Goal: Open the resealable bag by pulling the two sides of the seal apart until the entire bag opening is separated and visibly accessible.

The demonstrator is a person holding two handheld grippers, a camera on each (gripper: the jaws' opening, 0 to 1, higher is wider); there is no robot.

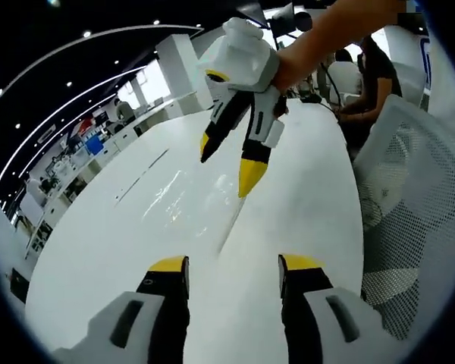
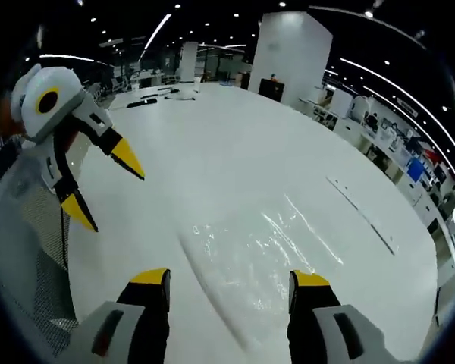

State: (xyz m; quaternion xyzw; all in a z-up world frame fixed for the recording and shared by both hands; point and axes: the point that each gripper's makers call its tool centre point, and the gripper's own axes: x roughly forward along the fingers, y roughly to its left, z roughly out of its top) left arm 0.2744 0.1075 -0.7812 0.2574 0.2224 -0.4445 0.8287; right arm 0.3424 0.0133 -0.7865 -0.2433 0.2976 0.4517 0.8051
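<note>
Both grippers hover with jaws apart, holding nothing. Clear bag (image 2: 262, 246) lies flat on the table (image 2: 235, 144), just ahead of the right gripper (image 2: 229, 280); left gripper (image 1: 233, 274) is further back.

Both grippers share one build: white moulded housings, black jaws, yellow tips. Left gripper (image 1: 233, 274) shows dark oblong slots on each white shoulder. Right gripper (image 1: 231, 163), at twelve o'clock, carries a bare forearm behind it, no sleeve.

Clear resealable bag (image 2: 262, 246), flat on white table (image 2: 235, 152), untouched
</note>
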